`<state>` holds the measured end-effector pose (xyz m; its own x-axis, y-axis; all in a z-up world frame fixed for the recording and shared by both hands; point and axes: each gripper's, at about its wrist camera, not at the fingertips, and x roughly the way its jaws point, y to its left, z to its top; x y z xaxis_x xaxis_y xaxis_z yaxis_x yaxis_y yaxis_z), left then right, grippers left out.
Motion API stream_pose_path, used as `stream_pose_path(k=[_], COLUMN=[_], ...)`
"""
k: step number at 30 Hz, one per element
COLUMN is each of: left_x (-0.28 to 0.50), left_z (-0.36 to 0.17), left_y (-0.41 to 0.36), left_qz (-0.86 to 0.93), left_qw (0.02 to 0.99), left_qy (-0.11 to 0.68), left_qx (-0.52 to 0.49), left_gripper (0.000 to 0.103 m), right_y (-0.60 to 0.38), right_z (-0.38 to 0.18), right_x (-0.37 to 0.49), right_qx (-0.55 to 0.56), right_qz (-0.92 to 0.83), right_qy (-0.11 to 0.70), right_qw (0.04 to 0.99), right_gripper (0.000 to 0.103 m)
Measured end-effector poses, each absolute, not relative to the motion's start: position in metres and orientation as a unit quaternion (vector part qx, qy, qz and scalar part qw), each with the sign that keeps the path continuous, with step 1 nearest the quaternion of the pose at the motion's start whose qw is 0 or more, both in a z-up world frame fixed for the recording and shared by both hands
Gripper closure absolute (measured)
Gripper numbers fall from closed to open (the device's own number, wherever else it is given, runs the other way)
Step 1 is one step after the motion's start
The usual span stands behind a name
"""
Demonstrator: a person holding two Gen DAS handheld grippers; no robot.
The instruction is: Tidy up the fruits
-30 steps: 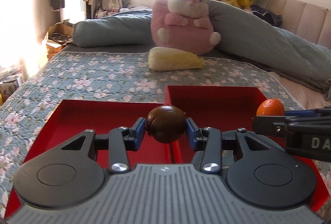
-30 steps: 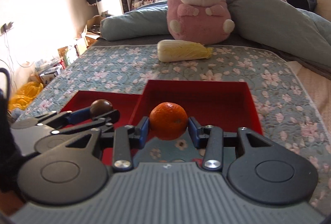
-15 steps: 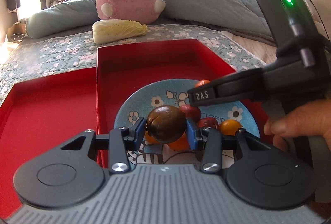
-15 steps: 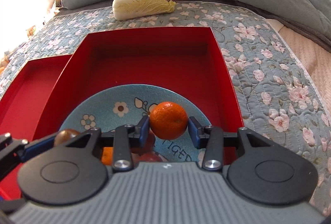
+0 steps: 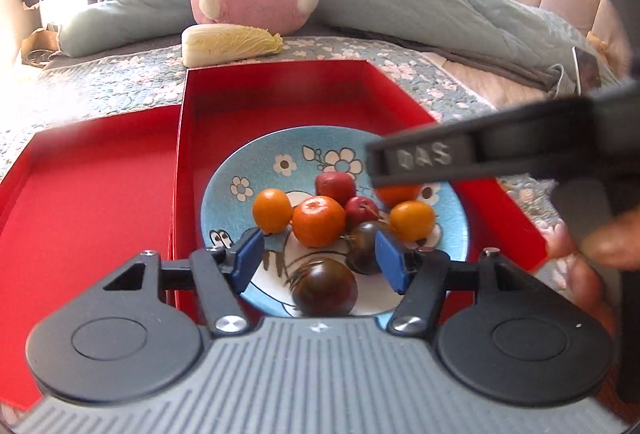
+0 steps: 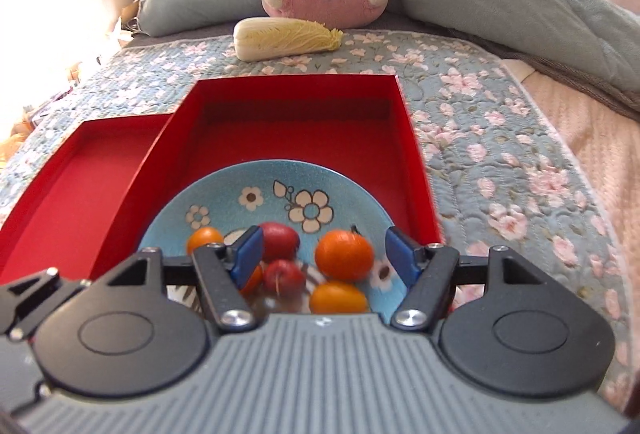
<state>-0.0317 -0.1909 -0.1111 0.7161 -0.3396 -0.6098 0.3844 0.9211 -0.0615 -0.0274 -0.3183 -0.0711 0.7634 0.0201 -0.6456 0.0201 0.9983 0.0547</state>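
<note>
Both claws have just sprung open over the blue plate point(image 5: 224, 201). The dark brown fruit point(image 5: 325, 286) lies loose on the plate between the left gripper point(image 5: 320, 262) pads, touching neither. Same with the right gripper point(image 6: 325, 252): the mandarin point(image 6: 344, 254) sits free between its pads. Both tilt downward. The plate sits in the red box point(image 6: 296, 89).
</note>
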Motion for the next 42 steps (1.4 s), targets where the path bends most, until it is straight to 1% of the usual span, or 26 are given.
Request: stream_pose_path(k=[3,7,8,11,12,14,17,21,25,32,42], left_x=[-0.05,-0.076,-0.082,-0.105,-0.108,-0.116,-0.121,-0.133,-0.139,-0.14,-0.139], left_z=[-0.103,-0.094,-0.092,-0.091,-0.091,-0.091,-0.086,-0.077,-0.072,-0.07,-0.071], left_y=[-0.189,-0.186,-0.186,-0.181,-0.18,-0.175,-0.167,-0.16,-0.156,-0.152,-0.156], left_qz=[-0.186,-0.176,-0.173,-0.177,-0.176,-0.171,-0.159,-0.159,-0.161,-0.156,-0.154], left_qw=[0.93,0.933,0.934,0.935,0.936,0.937,0.941,0.948,0.95,0.951,0.951], left_qy=[0.317,0.312,0.309,0.303,0.3,0.298,0.291,0.269,0.262,0.26,0.26], left_qx=[0.025,0.028,0.031,0.047,0.053,0.061,0.06,0.063,0.059,0.052,0.06], left_gripper=[0.031,0.029,0.026,0.025,0.023,0.02,0.02,0.015,0.015,0.015,0.014], right_y=[-0.325,-0.334,-0.336,-0.338,-0.337,-0.336,-0.333,-0.313,-0.285,-0.266,-0.267], right_z=[-0.06,-0.05,-0.05,-0.049,-0.049,-0.046,-0.047,-0.055,-0.065,-0.065,-0.07], right_x=[-0.068,-0.118,-0.128,-0.151,-0.157,-0.169,-0.174,-0.182,-0.186,-0.188,-0.187], right_qx=[0.039,0.047,0.047,0.044,0.041,0.036,0.029,0.013,-0.02,-0.041,-0.038], right_qz=[-0.001,-0.007,-0.01,-0.01,-0.007,-0.01,-0.007,0.015,0.046,0.052,0.054], right_qy=[0.334,0.325,0.326,0.337,0.341,0.334,0.35,0.369,0.386,0.385,0.393], right_qw=[0.942,0.945,0.944,0.94,0.939,0.942,0.936,0.929,0.921,0.921,0.917], right_gripper=[0.033,0.034,0.034,0.033,0.033,0.033,0.033,0.033,0.033,0.033,0.033])
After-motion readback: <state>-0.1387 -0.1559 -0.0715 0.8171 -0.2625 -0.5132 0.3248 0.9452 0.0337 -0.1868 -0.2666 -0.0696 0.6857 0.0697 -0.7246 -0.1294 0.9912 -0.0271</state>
